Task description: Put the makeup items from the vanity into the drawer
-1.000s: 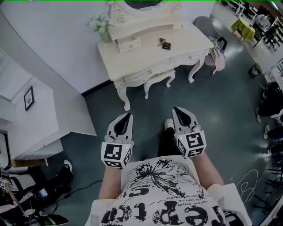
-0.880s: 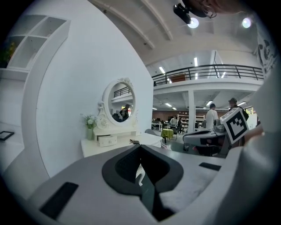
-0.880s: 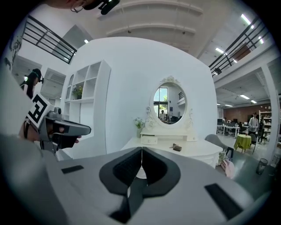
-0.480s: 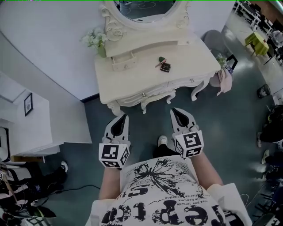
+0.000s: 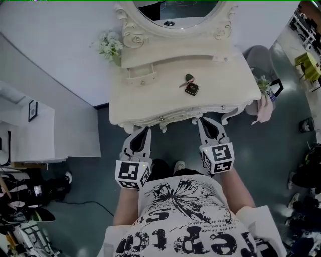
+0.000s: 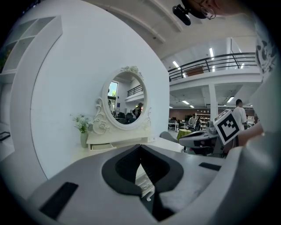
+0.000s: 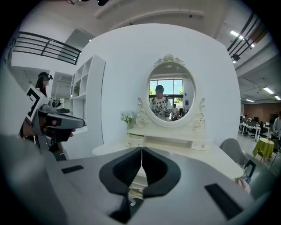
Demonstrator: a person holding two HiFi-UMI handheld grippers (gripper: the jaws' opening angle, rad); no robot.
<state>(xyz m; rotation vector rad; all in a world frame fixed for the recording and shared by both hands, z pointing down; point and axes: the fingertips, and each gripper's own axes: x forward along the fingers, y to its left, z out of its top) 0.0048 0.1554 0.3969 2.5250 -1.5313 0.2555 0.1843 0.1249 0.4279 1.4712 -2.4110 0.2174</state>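
Observation:
The cream vanity [image 5: 150, 100] stands just ahead of me, with an oval mirror [image 5: 175, 12] at its back. On its top lie a small dark square compact [image 5: 191, 89] and, just behind it, a green-tipped item [image 5: 188, 78] with a thin pink stick. A small drawer [image 5: 140, 75] under the mirror shelf at the left stands slightly pulled out. My left gripper [image 5: 147, 129] and right gripper [image 5: 200, 120] hover side by side at the vanity's front edge. Both are shut, with nothing between their tips [image 6: 140, 147] [image 7: 141, 149].
A vase of white flowers [image 5: 111, 47] stands on the vanity's back left corner. A grey chair [image 5: 258, 55] with a pink cloth [image 5: 264, 108] is to the right. A white shelf unit [image 5: 45, 135] lines the wall at left. Knobbed front drawers [image 5: 163, 119] sit below the tabletop.
The person has walked up to the vanity, which now fills the upper view. Both grippers, still shut, have come from over the floor to the vanity's front edge.

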